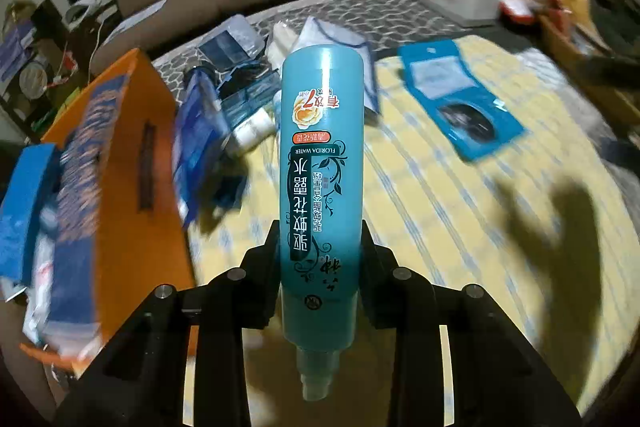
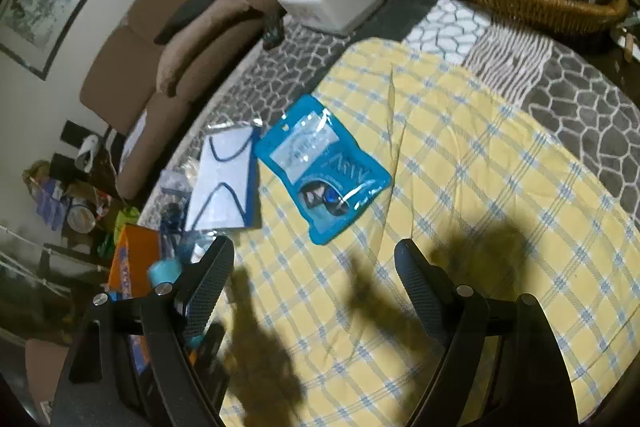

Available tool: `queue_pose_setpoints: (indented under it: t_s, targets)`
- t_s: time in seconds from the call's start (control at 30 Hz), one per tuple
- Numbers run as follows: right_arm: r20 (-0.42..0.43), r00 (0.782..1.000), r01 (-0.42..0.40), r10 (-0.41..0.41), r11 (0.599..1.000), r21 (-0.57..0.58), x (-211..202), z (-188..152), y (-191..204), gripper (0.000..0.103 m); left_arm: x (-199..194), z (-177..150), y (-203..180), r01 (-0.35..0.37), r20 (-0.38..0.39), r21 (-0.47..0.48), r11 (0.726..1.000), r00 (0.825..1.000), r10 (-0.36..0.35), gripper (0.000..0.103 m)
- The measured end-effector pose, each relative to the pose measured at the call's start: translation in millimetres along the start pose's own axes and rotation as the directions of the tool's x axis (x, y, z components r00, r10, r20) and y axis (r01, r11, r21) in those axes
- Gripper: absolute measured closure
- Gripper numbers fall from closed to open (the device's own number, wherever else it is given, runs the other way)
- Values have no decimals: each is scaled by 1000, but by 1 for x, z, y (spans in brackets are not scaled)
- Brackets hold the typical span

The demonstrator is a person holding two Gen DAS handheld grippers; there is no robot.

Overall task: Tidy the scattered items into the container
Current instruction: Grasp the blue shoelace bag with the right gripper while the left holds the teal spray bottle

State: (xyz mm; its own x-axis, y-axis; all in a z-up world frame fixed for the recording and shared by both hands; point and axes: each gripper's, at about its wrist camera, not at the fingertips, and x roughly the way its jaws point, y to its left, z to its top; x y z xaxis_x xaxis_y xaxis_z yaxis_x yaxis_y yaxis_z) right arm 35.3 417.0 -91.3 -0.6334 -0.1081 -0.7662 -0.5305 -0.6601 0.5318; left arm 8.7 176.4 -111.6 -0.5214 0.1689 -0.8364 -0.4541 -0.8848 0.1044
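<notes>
Between left hand-held gripper [image 1: 320, 247] pads: teal bottle [image 1: 322, 163], clamped mid-body; rigid, slick plastic. Right hand-held gripper [image 2: 314, 283] wide open, empty. Blue pouch [image 2: 320, 167] floppy; pinch edge.

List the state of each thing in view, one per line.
Left claw: shut on the teal bottle.
Teal bottle: held, nozzle toward the camera, off the cloth.
Right claw: open, nothing between its fingers.
Orange box: open, items already inside.
Blue pouch: flat on the checked cloth, untouched.
White packet: lying beside the blue pouch.
</notes>
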Motion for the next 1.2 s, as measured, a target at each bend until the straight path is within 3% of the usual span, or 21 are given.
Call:
queue_pose_setpoints:
  t_s: [0.17, 0.23, 0.3, 0.33, 0.47, 0.57, 0.7, 0.77, 0.83, 0.97, 1.03, 1.1, 1.2]
  targets:
    - [-35, 998, 57, -56, 998, 32, 20, 9, -18, 19, -55, -25, 22, 49, 20, -20, 999, 999, -49, 72]
    - [-26, 993, 118, -118, 993, -10, 25, 12, -17, 19, -68, -29, 30, 50, 42, -40, 998, 998, -48, 72]
    - [19, 981, 193, -192, 973, -126, 31, 16, -3, 19, -78, -37, 40, 30, 75, -60, 998, 997, -26, 72]
    - [47, 979, 205, -200, 958, -200, 35, 16, 8, 19, -80, -39, 45, 29, 87, -70, 997, 996, -22, 72]
    - [63, 974, 223, -215, 900, -375, 64, 14, 39, 0, -82, -42, 55, 68, 87, -108, 992, 994, -59, 72]
    - [23, 961, 253, -276, 843, -475, 99, 9, 55, 1, -84, -45, 58, 64, 106, -103, 993, 993, -53, 72]
    - [11, 923, 323, -384, 760, -564, 139, 2, 58, 1, -78, -46, 58, 73, 84, -96, 993, 994, -65, 72]
    - [10, 914, 338, -407, 745, -574, 148, 2, 53, 1, -74, -45, 53, 79, 79, -105, 991, 994, -71, 72]
    - [5, 912, 342, -410, 754, -561, 151, 6, 47, 1, -74, -44, 49, 90, 80, -106, 990, 993, -82, 72]
    - [-18, 930, 305, -366, 801, -515, 147, 12, 39, 0, -79, -44, 38, 88, 116, -81, 993, 990, -78, 72]
    - [-17, 926, 315, -377, 797, -516, 150, 10, 38, 0, -80, -43, 34, 88, 124, -76, 993, 989, -78, 72]
    - [2, 909, 350, -417, 762, -544, 156, 4, 37, 0, -80, -43, 33, 89, 124, -80, 993, 989, -78, 72]
    - [14, 915, 351, -403, 778, -521, 156, 1, 37, 0, -77, -43, 31, 82, 121, -77, 994, 990, -72, 72]
